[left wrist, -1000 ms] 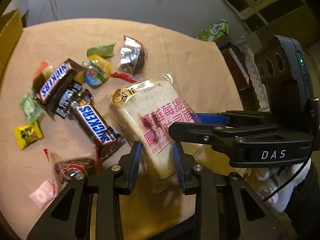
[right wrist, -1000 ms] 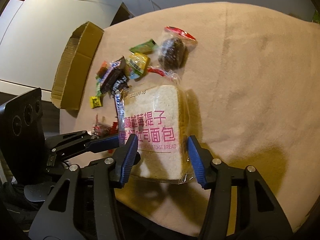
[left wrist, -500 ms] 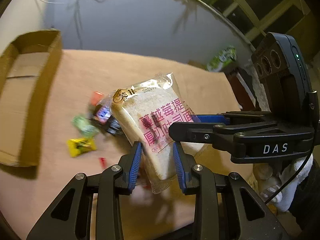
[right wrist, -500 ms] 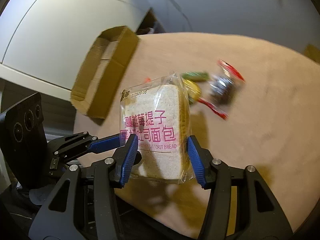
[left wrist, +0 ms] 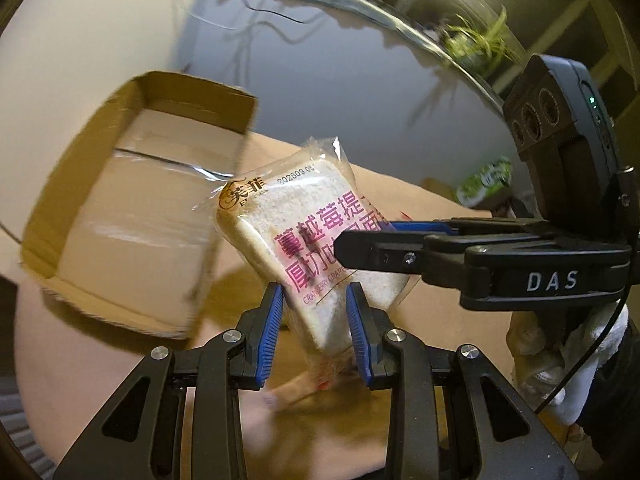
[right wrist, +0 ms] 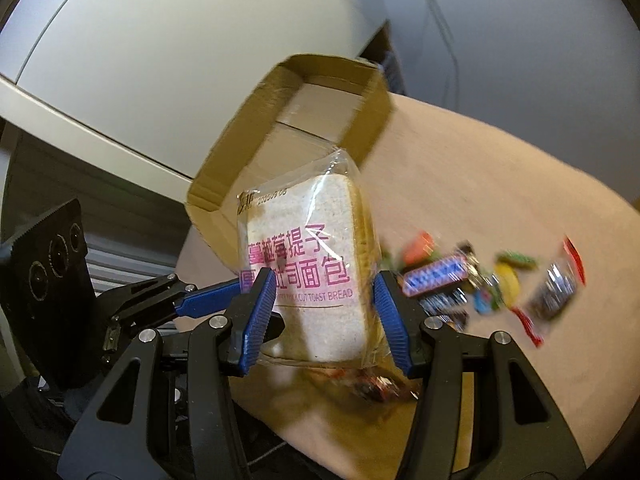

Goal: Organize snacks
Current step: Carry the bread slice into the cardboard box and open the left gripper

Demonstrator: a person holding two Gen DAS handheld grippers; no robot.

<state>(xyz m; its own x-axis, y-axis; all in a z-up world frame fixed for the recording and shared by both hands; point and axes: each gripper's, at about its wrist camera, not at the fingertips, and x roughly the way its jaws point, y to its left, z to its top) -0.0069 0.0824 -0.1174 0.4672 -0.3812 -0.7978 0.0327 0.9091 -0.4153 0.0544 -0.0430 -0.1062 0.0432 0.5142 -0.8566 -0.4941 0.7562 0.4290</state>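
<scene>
A clear bag of sliced toast bread (left wrist: 288, 216) with pink lettering hangs above the tan table (left wrist: 432, 208). Both grippers hold it. My left gripper (left wrist: 316, 320) is shut on its lower end, blue pads against its two faces. My right gripper (right wrist: 326, 308) is shut across its width near the bottom (right wrist: 300, 220). The right gripper's black arm crosses the left wrist view from the right (left wrist: 480, 256). An open cardboard box (left wrist: 80, 160) lies just beyond and left of the bread; its inside looks bare (right wrist: 376, 112).
Loose snacks lie on the table at the right of the right wrist view: a Snickers bar (right wrist: 436, 274), a yellow sweet (right wrist: 508, 280), a dark wrapped cake (right wrist: 556, 288). A green packet (left wrist: 486, 178) sits past the table. A gloved hand (left wrist: 560, 360) holds the right gripper.
Both grippers have lifted the bread off the table and carried it away from the snack pile toward the cardboard box, which now fills the view behind it.
</scene>
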